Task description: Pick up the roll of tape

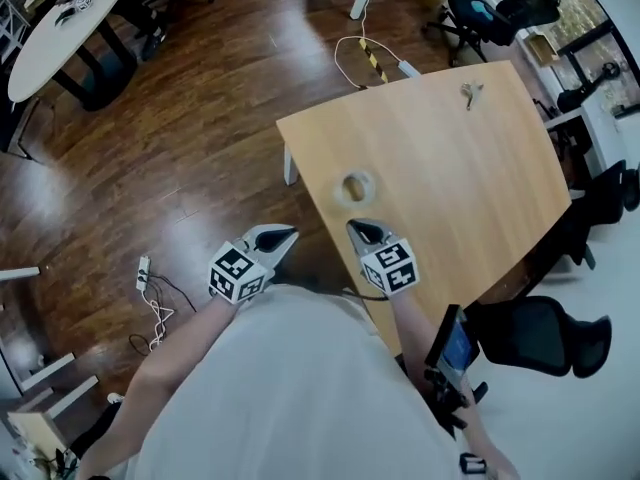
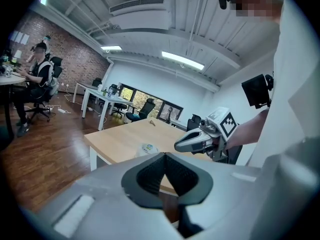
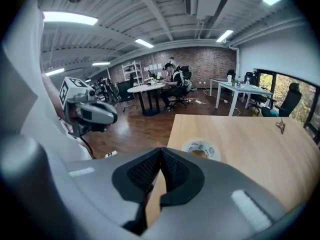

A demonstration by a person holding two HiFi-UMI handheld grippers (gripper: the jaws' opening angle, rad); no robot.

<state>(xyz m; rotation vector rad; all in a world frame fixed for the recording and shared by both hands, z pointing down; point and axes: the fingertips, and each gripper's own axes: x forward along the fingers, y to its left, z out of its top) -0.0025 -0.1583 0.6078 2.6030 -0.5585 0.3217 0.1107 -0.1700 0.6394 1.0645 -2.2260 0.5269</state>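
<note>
The roll of tape (image 1: 357, 186) is clear with a white printed core and lies flat near the near-left corner of the light wooden table (image 1: 450, 168). It also shows in the left gripper view (image 2: 147, 148) and the right gripper view (image 3: 201, 148). My right gripper (image 1: 360, 230) hangs over the table's near edge, just short of the roll, with its jaws shut and nothing between them (image 3: 161, 149). My left gripper (image 1: 283, 234) is off the table to the left, over the wooden floor, also shut and empty (image 2: 165, 155).
A small metal object (image 1: 471, 92) lies at the table's far side. Office chairs (image 1: 500, 13) stand beyond the table and a black chair (image 1: 540, 338) at its near right. A power strip (image 1: 143, 271) with cable lies on the floor at left.
</note>
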